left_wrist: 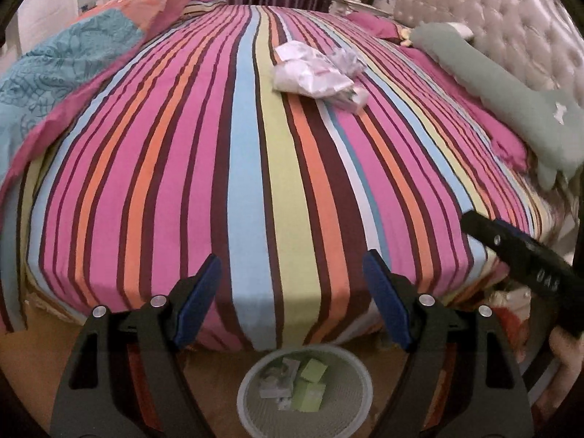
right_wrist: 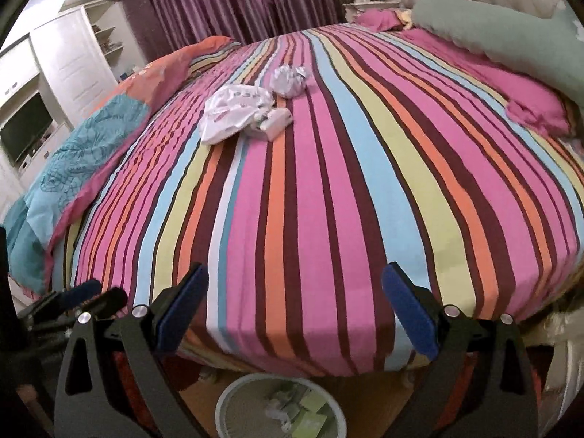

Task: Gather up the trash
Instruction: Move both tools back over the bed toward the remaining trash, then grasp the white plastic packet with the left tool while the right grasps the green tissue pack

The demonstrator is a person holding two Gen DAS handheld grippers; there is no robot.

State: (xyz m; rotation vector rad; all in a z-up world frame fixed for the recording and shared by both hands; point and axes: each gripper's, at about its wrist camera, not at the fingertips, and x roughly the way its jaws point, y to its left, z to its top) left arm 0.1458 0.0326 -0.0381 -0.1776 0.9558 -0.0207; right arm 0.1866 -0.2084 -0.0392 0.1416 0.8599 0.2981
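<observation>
A: Trash, where?
B: Lay in a heap on the striped sheet (left_wrist: 233, 189), toward the far half of the bed. White plastic bag (left_wrist: 306, 73) crumpled in the middle, crumpled paper ball (left_wrist: 346, 60) touching its far side, small white carton (left_wrist: 356, 100) tucked against its near edge.
A: Same from the right wrist?
B: Same heap: bag (right_wrist: 233, 113), ball (right_wrist: 288, 80) just behind, carton (right_wrist: 275, 122) beside the bag. All well apart from both tools.
A: Bin?
B: Stood on the floor at the foot of the bed, round and white (left_wrist: 252, 372), below and between the fingers. Held a few green boxes (left_wrist: 310, 388) and a grey printed pack (left_wrist: 279, 377). Seen in part from the right wrist too (right_wrist: 226, 398).
A: Tools?
B: Left gripper (left_wrist: 292, 299) released, jaws spread, blue pads empty, over the sheet's near edge. Right gripper (right_wrist: 295, 314) likewise spread wide, gripping nothing.
A: Around?
B: Teal and orange quilt (left_wrist: 54, 73) bunched on the left, green bolster (left_wrist: 511, 109) against the tufted headboard (left_wrist: 511, 18), purple curtains (right_wrist: 226, 3) behind.
</observation>
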